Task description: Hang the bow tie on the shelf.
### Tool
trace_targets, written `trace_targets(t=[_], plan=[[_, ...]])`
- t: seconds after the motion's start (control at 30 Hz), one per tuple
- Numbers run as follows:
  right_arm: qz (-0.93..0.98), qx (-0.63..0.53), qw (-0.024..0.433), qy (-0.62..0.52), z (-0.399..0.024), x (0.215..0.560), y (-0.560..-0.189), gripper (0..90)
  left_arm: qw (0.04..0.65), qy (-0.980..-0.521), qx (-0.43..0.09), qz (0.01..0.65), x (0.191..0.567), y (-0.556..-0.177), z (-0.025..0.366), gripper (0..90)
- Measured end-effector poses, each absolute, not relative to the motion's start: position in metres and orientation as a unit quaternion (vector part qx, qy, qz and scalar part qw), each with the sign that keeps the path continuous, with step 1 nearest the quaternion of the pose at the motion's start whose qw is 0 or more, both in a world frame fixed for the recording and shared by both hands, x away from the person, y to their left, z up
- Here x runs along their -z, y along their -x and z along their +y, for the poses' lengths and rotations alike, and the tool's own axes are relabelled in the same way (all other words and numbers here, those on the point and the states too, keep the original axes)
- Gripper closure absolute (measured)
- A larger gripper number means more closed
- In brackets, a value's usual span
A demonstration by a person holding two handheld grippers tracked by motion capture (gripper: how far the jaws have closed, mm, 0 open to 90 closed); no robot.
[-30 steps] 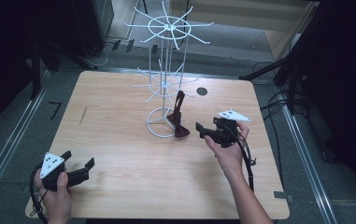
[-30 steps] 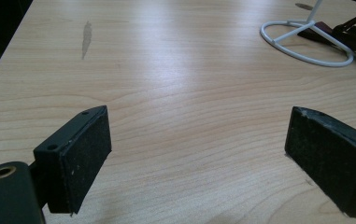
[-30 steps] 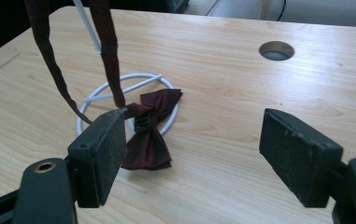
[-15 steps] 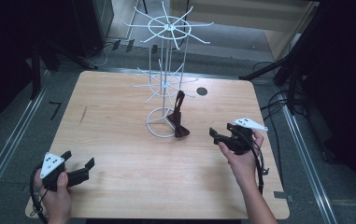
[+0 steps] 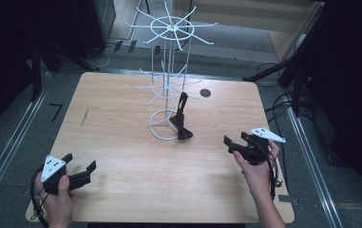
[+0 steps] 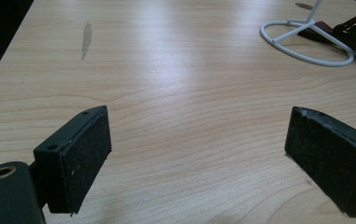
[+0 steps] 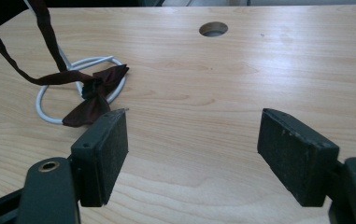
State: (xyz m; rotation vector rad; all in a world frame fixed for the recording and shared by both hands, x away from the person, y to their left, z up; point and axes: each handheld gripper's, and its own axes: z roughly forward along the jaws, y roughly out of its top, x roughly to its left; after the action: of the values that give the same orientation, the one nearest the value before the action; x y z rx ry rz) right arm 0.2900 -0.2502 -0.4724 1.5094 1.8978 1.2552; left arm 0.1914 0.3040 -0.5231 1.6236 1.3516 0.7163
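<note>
- High view: a dark red bow tie (image 5: pixel 183 129) lies on the counter (image 5: pixel 121 142) at the foot of a white wire rack (image 5: pixel 168 85), its strap running up to one of the lower wire arms. The right tool (image 5: pixel 233 145) is near the counter's right edge, apart from the tie, jaws parted and empty. The left tool (image 5: pixel 80 167) sits at the near left corner, wide open, holding nothing.
- Left gripper view: both pads (image 6: pixel 84 158) stand wide apart over bare wood; the rack's base ring (image 6: pixel 306 44) and part of the tie (image 6: pixel 348 37) are far off at the upper right.
- Right gripper view: the jaws are open with only counter between them; the bow tie (image 7: pixel 94 95) rests across the base ring (image 7: pixel 49 109), its strap (image 7: pixel 45 28) rising out of frame.
- Progress: the strap looks hooked on the rack, so the hanging seems largely done; the bow itself is on the counter, which may need tidying.
</note>
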Motion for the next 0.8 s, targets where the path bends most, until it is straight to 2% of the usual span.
trace_targets(t=[0.67,0.8], plan=[[0.661,-0.449,0.215,-0.562,-0.293,0.487,-0.266,25.3,0.441,-0.653,-0.29,0.544,0.523,-0.191,0.303,7.8],[0.656,-0.452,0.213,-0.566,-0.303,0.492,-0.26,22.6,0.44,-0.653,-0.29,0.544,0.523,-0.191,0.303,7.8]])
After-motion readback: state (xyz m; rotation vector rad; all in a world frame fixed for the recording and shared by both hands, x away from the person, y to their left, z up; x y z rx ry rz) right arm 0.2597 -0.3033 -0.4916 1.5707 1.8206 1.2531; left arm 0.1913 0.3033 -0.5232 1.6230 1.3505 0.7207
